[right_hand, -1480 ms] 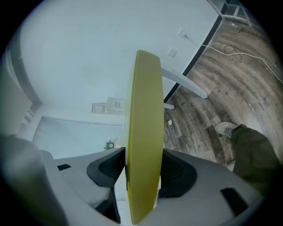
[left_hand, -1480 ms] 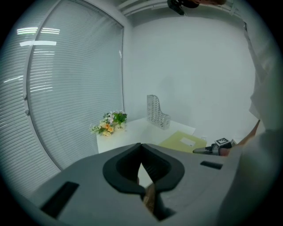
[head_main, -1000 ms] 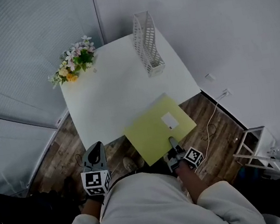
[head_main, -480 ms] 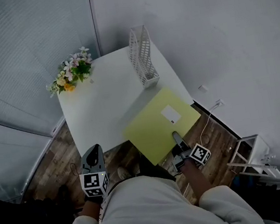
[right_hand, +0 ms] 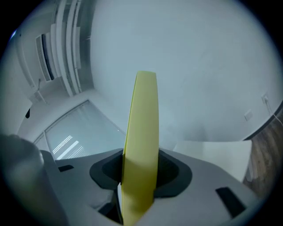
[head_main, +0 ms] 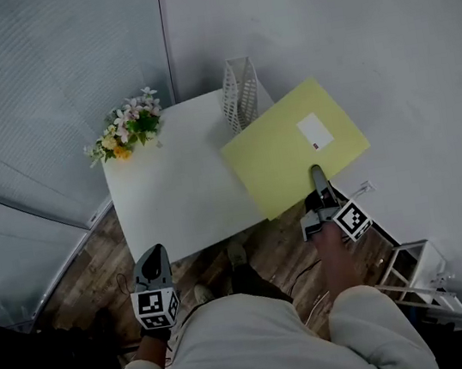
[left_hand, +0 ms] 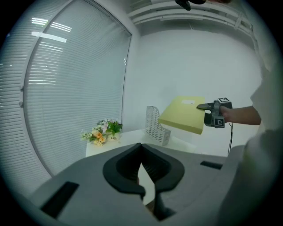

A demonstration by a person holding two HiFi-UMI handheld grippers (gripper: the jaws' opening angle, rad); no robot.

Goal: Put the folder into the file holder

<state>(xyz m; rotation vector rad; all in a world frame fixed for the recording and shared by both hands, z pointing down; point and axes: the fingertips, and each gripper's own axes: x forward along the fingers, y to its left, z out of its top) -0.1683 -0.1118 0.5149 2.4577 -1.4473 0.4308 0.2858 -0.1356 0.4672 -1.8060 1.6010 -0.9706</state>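
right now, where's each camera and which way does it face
head view: on the head, down at white square table; torso, arms show.
left gripper view: on left gripper, past its shut jaws toward white mesh file holder.
right gripper view: on right gripper, toward wall; jaws clamp yellow-green flat folder.
shared: head and left gripper views show holder, folder.

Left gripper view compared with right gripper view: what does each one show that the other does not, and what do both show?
Only the left gripper view: the file holder, the flowers, the left hand-held gripper with its jaws together and empty, and the right hand-held gripper seen from outside, holding the folder in the air. Only the right gripper view: that gripper's jaws pressed on the folder, seen edge-on, and a strip of wooden floor. Both: the yellow folder and the white wall.
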